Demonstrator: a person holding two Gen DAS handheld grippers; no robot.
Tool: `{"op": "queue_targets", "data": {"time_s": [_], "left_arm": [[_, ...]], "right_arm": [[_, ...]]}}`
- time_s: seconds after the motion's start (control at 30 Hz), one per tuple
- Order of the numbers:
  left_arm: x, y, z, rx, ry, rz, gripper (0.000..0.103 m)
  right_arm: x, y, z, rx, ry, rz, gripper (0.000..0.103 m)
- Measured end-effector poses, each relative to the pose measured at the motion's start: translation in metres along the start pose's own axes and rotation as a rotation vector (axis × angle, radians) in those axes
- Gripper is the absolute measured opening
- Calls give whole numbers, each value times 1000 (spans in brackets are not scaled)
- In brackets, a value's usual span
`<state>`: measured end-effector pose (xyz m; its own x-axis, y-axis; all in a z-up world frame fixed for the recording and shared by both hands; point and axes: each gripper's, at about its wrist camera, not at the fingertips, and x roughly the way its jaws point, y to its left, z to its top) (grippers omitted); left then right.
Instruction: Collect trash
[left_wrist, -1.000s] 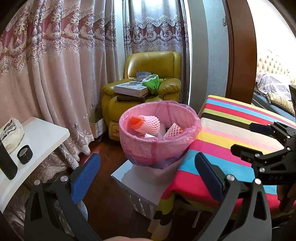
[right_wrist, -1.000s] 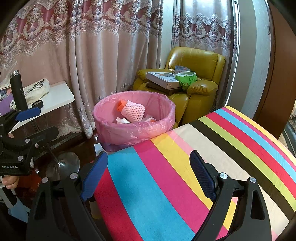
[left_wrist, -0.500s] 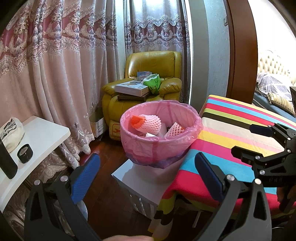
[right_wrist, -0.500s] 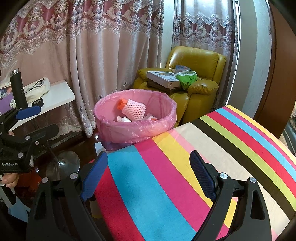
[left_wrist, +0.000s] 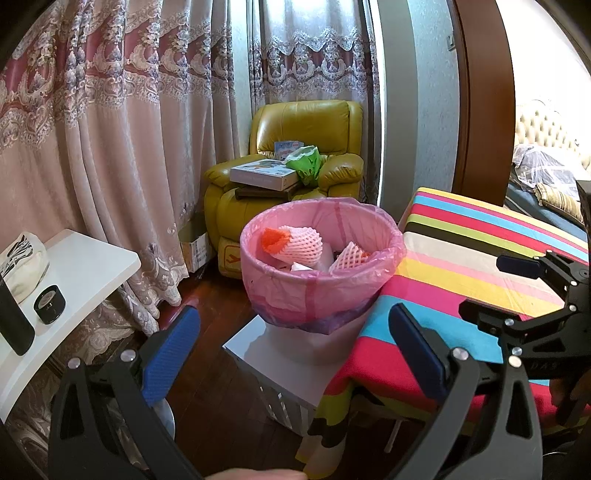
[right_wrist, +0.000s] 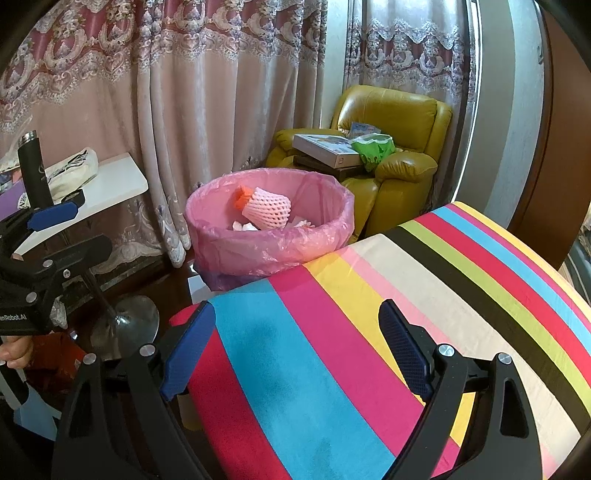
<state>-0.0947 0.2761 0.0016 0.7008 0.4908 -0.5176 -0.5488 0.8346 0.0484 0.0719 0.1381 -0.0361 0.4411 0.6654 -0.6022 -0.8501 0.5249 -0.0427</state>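
A: Left gripper (left_wrist: 293, 345) at the bottom of the left wrist view, blue pads spread wide, nothing between them but floor and a low white stand (left_wrist: 275, 373).

B: Right gripper (right_wrist: 297, 345) low in the right wrist view, jaws equally wide, empty, above the striped cloth (right_wrist: 388, 314).

A: Trash bin (left_wrist: 321, 264) at frame centre, lined with a pink bag, sitting on that stand, touching the cloth's edge.

B: Inside it, a pink foam net with an orange end (left_wrist: 295, 242) on top, left of middle; a second foam net (left_wrist: 349, 254) to its right, white scraps beneath.

A: Upper centre: yellow armchair (left_wrist: 306, 155) with a flat box (left_wrist: 264, 173) and something green (left_wrist: 304, 164) on the seat.

B: Far left: white side table (left_wrist: 79, 275) with a black flask (left_wrist: 13, 325), a small black roll (left_wrist: 50, 304), a cloth bag (left_wrist: 26, 258). Lace curtains (left_wrist: 110, 110) behind.
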Motion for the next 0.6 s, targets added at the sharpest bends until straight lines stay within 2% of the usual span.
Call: {"op": "queue_targets", "data": {"time_s": [0.6], "left_arm": [[5, 2, -5, -1, 20, -4, 99]], "right_arm": [[1, 1, 0, -1, -1, 0, 85]]}}
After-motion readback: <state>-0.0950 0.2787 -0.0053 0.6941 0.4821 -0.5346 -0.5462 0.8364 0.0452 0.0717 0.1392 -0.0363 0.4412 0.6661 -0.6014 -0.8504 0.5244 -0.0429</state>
